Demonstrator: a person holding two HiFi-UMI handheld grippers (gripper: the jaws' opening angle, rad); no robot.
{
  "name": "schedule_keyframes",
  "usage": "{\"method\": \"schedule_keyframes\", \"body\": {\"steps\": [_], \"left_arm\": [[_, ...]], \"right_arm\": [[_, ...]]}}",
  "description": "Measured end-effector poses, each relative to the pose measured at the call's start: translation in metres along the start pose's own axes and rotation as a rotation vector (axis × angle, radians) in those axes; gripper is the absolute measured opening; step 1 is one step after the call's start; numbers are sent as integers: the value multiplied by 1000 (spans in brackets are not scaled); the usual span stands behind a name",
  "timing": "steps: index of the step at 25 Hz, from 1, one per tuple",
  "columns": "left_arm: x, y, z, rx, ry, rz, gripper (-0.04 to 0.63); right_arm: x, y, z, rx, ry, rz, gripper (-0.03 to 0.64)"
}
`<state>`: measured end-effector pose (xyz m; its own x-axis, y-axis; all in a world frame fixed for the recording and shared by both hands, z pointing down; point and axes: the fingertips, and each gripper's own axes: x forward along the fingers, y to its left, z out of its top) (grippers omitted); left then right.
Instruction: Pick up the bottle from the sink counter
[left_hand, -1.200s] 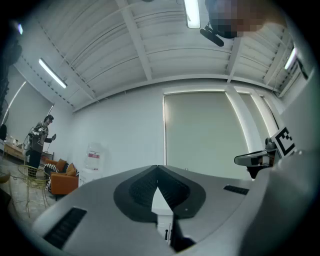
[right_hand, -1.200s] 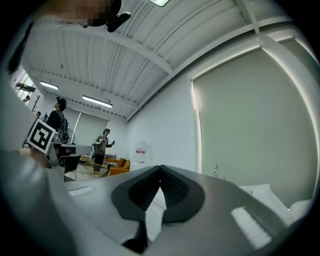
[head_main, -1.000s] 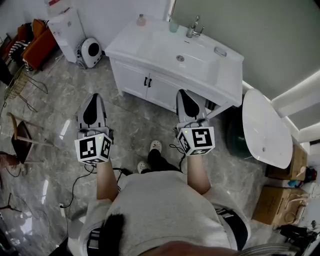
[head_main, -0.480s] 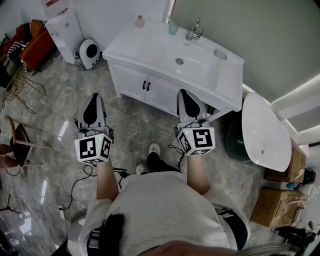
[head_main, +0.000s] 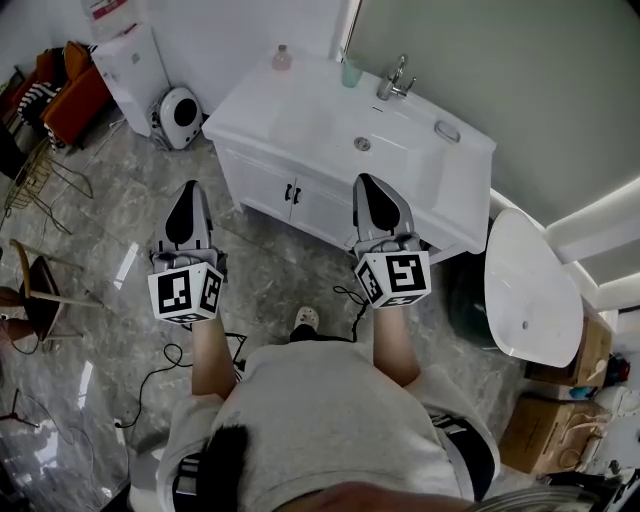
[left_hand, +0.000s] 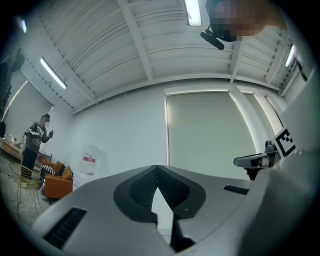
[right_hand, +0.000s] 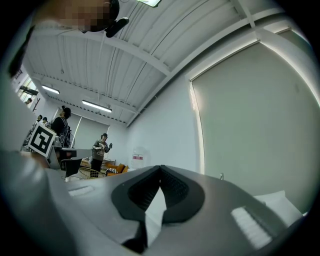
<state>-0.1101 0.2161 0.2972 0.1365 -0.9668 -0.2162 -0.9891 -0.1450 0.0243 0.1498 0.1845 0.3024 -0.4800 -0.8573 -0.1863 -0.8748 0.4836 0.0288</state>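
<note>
A small pinkish bottle (head_main: 283, 58) stands at the back left corner of the white sink counter (head_main: 262, 92) in the head view. My left gripper (head_main: 186, 197) hangs over the floor in front of the cabinet, well short of the counter, jaws shut and empty. My right gripper (head_main: 367, 190) is held before the counter's front edge, near the basin, also shut with nothing in it. In both gripper views the fingertips meet against wall and ceiling: the left gripper (left_hand: 157, 169), the right gripper (right_hand: 160, 169). The bottle is hidden in both gripper views.
A green cup (head_main: 351, 72) and a tap (head_main: 391, 78) stand at the counter's back, a soap dish (head_main: 447, 131) to the right. A water dispenser (head_main: 130, 62) and a round white appliance (head_main: 179, 110) stand left of the cabinet. A round white table (head_main: 535, 290) is at the right. Cables lie on the floor.
The sink cabinet has shifted slightly down in the head view as the person steps closer. Both grippers hold the same pose and stay shut.
</note>
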Motion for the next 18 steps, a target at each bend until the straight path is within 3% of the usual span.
{"method": "schedule_keyframes", "body": {"steps": [18], "left_arm": [[85,-28,-12,22,-13,17,8]], "right_arm": [[65,-70,-17,29,-10,53,11]]}}
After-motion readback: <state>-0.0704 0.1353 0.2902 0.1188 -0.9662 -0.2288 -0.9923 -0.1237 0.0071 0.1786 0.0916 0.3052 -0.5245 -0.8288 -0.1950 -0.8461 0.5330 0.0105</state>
